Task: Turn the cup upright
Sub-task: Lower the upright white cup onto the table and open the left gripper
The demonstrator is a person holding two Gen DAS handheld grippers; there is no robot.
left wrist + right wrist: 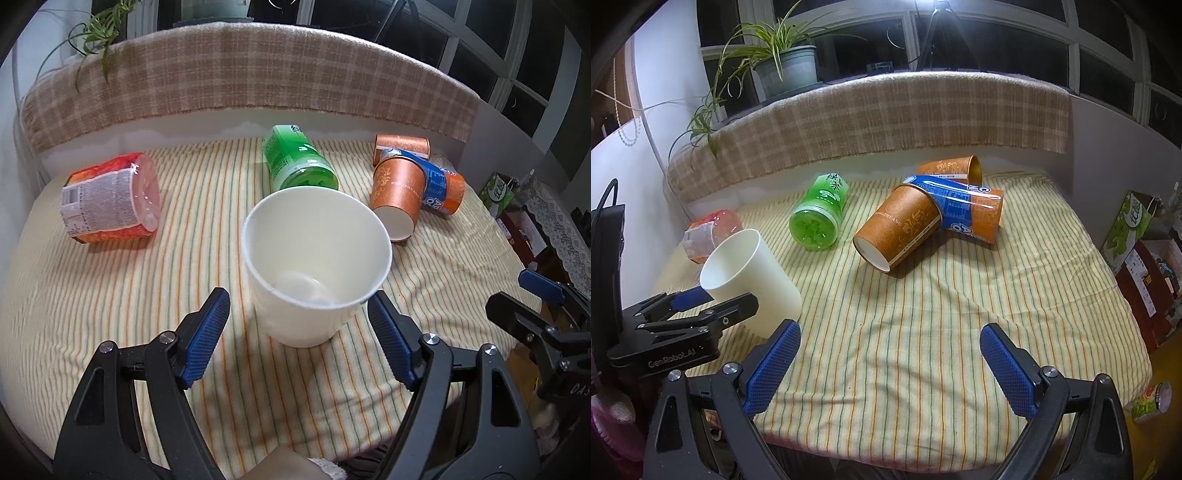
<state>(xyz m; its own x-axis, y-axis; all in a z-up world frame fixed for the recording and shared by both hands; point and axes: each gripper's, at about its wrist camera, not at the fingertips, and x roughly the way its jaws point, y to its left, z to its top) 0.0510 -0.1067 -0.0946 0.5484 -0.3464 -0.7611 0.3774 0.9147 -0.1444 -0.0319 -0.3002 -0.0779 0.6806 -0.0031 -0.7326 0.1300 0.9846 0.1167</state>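
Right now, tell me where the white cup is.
The white cup stands upright on the striped cloth, between the open jaws of the left gripper, just in front of the green bottle. In the right wrist view it sits at far left.

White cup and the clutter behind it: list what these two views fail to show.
- White cup: its base contact is hidden by its own wall in the left wrist view, and by the left gripper in the right wrist view.
- Rear orange cup: mostly hidden behind the blue-and-orange can.
- Red bottle: partly hidden behind the white cup, label unreadable.
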